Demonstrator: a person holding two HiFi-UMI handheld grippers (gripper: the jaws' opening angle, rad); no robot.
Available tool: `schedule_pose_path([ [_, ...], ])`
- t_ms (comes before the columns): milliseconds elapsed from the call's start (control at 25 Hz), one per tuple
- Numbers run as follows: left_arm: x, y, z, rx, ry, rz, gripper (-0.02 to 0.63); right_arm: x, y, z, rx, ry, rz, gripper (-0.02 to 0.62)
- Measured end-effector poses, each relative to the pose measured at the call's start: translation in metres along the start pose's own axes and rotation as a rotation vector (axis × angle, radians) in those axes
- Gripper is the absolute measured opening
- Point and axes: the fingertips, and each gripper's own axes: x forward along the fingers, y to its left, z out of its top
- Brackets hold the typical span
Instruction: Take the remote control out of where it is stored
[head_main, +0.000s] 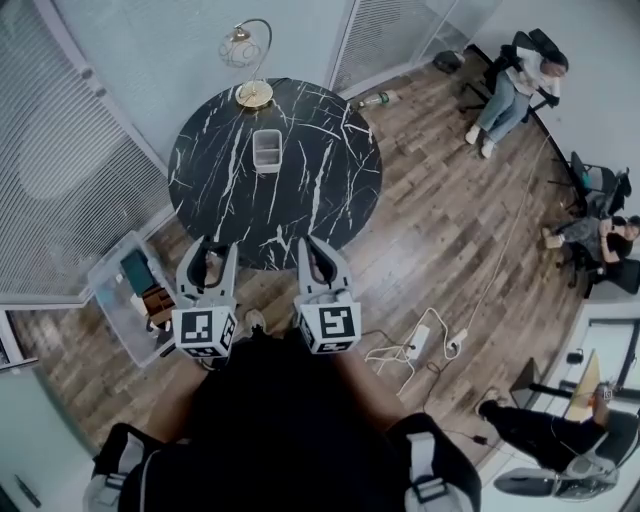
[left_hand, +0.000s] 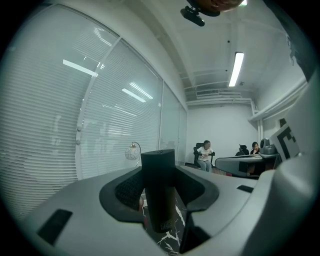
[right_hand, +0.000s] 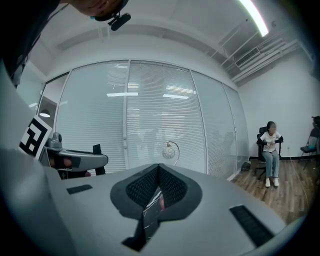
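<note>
A black remote control (left_hand: 159, 192) stands upright between the dark pads of my left gripper (left_hand: 160, 167), which is shut on it. In the head view the left gripper (head_main: 211, 250) hovers at the near edge of the round black marble table (head_main: 330, 190), with the remote a dark shape between its fingers. A small clear storage box (head_main: 267, 150) sits mid-table beyond it and looks empty. My right gripper (head_main: 320, 252) is beside the left one over the same table edge. Its pads (right_hand: 170, 187) meet at the tip with nothing between them, so the right gripper (right_hand: 158, 172) is shut.
A gold lamp (head_main: 247, 60) with a glass globe stands at the table's far side. A clear bin (head_main: 130, 295) of items sits on the floor at left. A power strip and cables (head_main: 420, 345) lie at right. A bottle (head_main: 375, 99) lies beyond the table. People sit on chairs at right.
</note>
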Motion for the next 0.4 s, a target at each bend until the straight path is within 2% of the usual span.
schedule_pose_path([
  [400,-0.0031,-0.0069,-0.0047,-0.007,0.005,0.014,0.198,0.0018,-0.0023,-0.0033,0.009,-0.001,0.015,0.002],
])
